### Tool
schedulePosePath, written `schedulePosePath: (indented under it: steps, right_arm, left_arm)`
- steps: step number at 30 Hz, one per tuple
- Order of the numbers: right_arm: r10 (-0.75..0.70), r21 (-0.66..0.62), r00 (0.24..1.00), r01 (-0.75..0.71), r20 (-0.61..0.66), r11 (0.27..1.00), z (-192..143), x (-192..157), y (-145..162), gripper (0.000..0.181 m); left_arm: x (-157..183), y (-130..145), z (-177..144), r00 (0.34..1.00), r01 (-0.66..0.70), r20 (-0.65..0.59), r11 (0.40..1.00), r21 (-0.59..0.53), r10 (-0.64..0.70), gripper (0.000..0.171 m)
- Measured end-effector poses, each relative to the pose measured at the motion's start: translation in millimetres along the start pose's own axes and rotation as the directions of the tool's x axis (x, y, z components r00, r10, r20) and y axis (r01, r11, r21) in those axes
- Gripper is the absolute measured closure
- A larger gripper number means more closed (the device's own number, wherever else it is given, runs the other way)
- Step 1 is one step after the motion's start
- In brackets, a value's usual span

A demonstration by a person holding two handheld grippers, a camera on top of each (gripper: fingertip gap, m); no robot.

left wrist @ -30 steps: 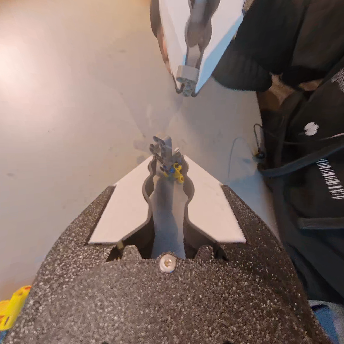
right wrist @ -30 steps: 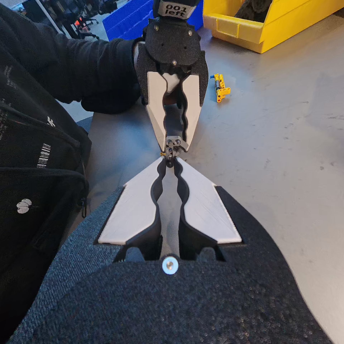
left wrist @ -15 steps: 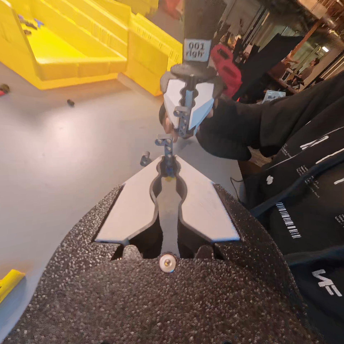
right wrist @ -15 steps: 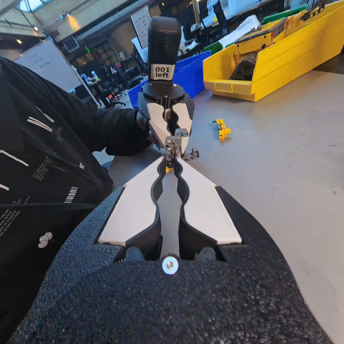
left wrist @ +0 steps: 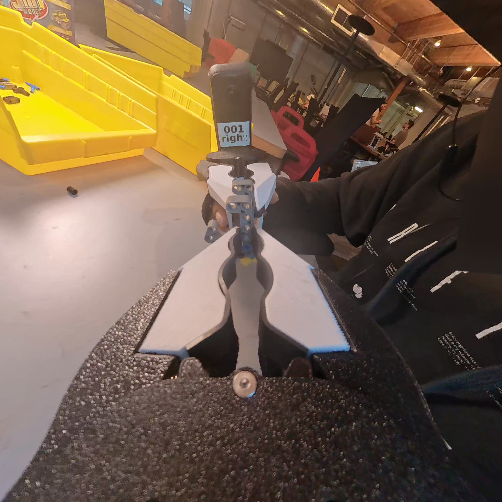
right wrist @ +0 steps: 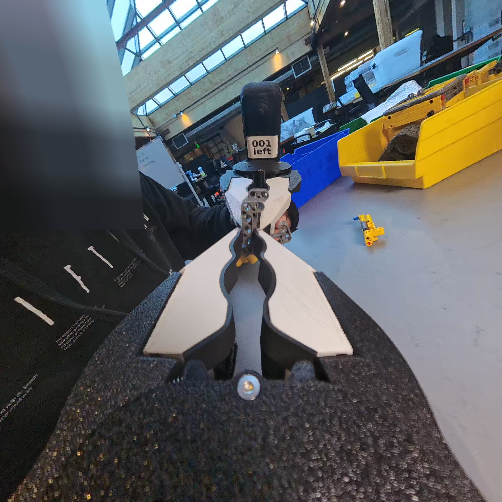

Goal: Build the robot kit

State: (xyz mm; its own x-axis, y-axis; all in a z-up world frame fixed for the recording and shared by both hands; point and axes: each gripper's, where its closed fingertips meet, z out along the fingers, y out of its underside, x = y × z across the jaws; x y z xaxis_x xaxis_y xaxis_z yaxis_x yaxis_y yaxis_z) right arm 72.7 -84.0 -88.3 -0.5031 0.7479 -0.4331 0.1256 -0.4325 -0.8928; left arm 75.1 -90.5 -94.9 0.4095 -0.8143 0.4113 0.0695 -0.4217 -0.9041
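My left gripper (left wrist: 245,239) is shut on a grey beam assembly (left wrist: 241,214) that stands up from its tips. The assembly has a blue pin (left wrist: 246,247), a yellow piece (left wrist: 248,261) and a grey side connector (left wrist: 212,231). My right gripper (right wrist: 248,239) is shut on a grey holed beam (right wrist: 251,217). The two grippers face each other tip to tip above the grey table (left wrist: 81,258), the right gripper (left wrist: 241,190) straight ahead of the left. The held parts overlap; I cannot tell whether they touch. The left gripper also shows in the right wrist view (right wrist: 258,201).
Yellow bins (left wrist: 81,130) stand at the back of the table, with a blue bin (right wrist: 312,168) and another yellow bin (right wrist: 434,152). A small yellow assembly (right wrist: 370,229) and a small black part (left wrist: 72,191) lie on the table. A person's black sleeves (left wrist: 353,203) are close by.
Both grippers have tilted up from looking down at the table to nearly level. They have come closer, and the held parts now overlap between the tips.
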Motion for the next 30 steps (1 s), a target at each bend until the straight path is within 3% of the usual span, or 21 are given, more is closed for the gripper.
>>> schedulePosePath:
  steps: [11,23,30]
  right_arm:
    - [0.019,0.057,1.0,-0.019,-0.001,0.998,3,5,-3,0.174]
    - [0.013,0.313,0.997,0.013,-0.081,0.95,7,4,-29,0.174]
    - [0.0,0.311,0.998,0.017,-0.056,0.95,10,0,-33,0.174]
  left_arm:
    - [-2,-2,-1,0.997,-0.039,0.061,0.999,0.003,0.039,0.165]
    - [-2,-27,-4,0.99,-0.092,0.123,0.983,0.158,0.073,0.166]
    - [0,-31,-3,0.989,-0.106,0.122,0.979,0.176,0.086,0.166]
